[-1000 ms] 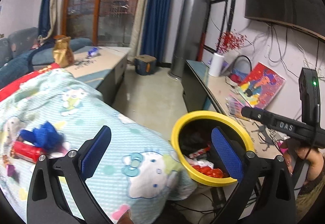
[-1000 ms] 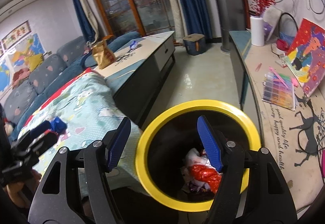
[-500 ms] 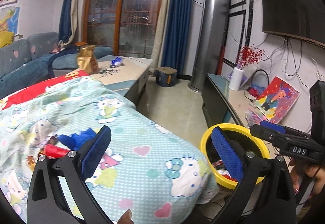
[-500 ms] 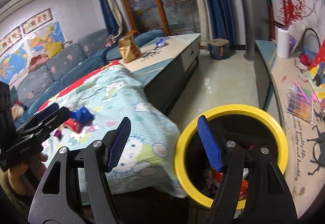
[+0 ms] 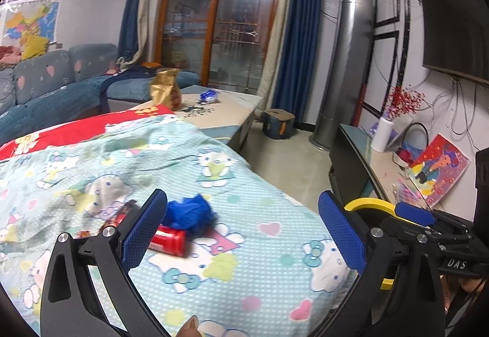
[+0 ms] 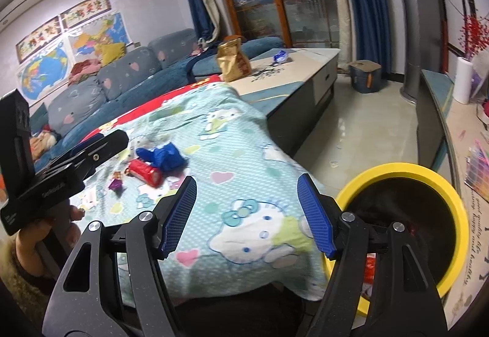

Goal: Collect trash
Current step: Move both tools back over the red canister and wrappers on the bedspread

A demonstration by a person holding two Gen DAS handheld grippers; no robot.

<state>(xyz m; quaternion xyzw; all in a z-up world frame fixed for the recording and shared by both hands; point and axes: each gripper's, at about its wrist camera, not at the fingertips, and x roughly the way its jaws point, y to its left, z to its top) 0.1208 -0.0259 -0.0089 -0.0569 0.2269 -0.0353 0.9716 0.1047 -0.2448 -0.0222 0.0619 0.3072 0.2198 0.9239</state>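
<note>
Hovering above a cartoon-cat bedsheet (image 5: 250,233), the left gripper (image 5: 243,227) holds its blue-padded fingers spread wide with nothing between them. Just ahead of its left finger lies a small heap of trash: a crumpled blue wrapper (image 5: 189,213) resting against a red can (image 5: 168,240) that lies on its side, part of the can hidden behind the finger pad. From the right wrist camera the same wrapper (image 6: 163,156) and can (image 6: 145,173) sit well ahead and to the left of the right gripper (image 6: 247,214), whose fingers are likewise parted and empty, with a small purple scrap (image 6: 115,184) close beside the can. The yellow-rimmed bin (image 6: 428,172) stands just to the right of the right gripper, at the edge of the sheet, its dark interior showing a sliver of red and white litter behind the right finger. In the left view only an arc of the bin's rim (image 5: 369,204) shows past the right finger. Farther ahead, a gold snack bag (image 6: 233,61) stands upright on a low table (image 6: 305,61).
</note>
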